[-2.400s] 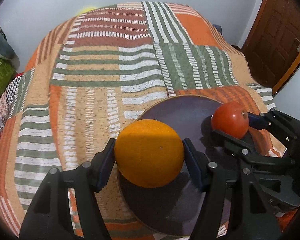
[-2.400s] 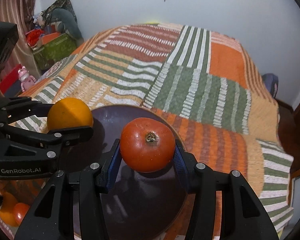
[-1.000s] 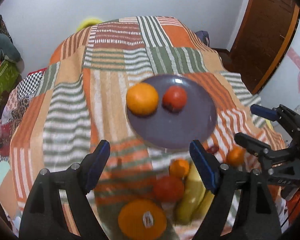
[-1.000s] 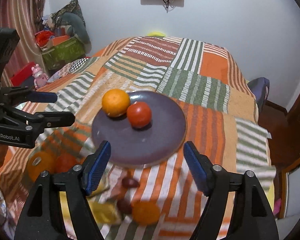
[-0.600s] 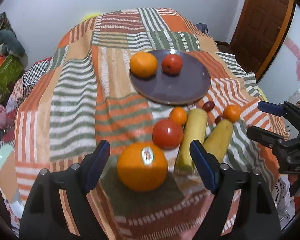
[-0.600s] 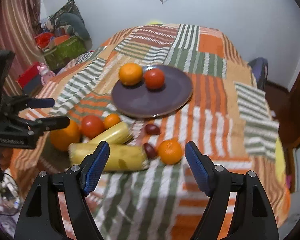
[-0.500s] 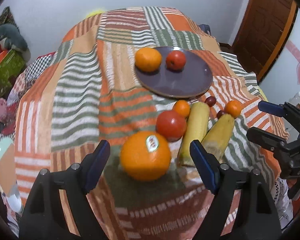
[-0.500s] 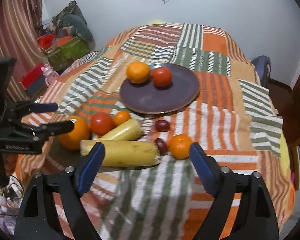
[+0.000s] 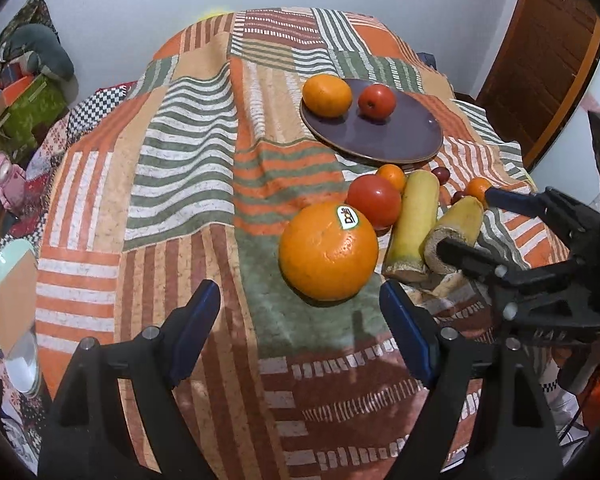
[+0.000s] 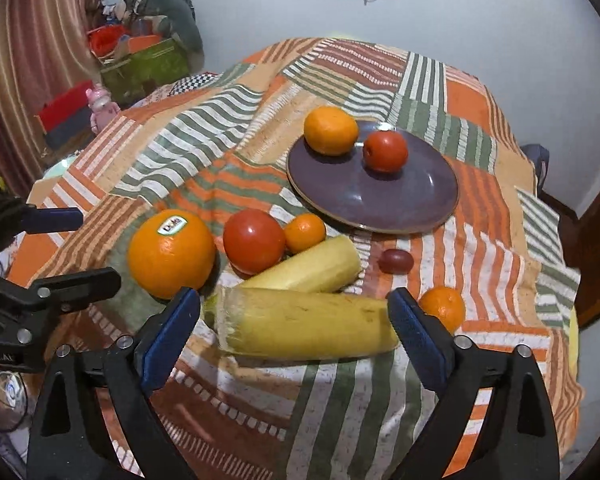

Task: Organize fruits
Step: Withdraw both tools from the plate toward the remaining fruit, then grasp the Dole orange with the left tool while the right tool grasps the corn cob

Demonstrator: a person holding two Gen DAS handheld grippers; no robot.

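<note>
The left gripper (image 9: pixel 300 324) points steeply downward, its two black arms reaching forward and its blue-padded fingers (image 9: pixel 194 332) spread wide apart with nothing pressed between them. The right gripper (image 10: pixel 294 336) tilts down in much the same way, its blue pads (image 10: pixel 416 340) also set wide apart; its jaws have just narrowed a little and grip nothing. Each gripper shows at the edge of the other's view, the two held side by side and near each other.
</note>
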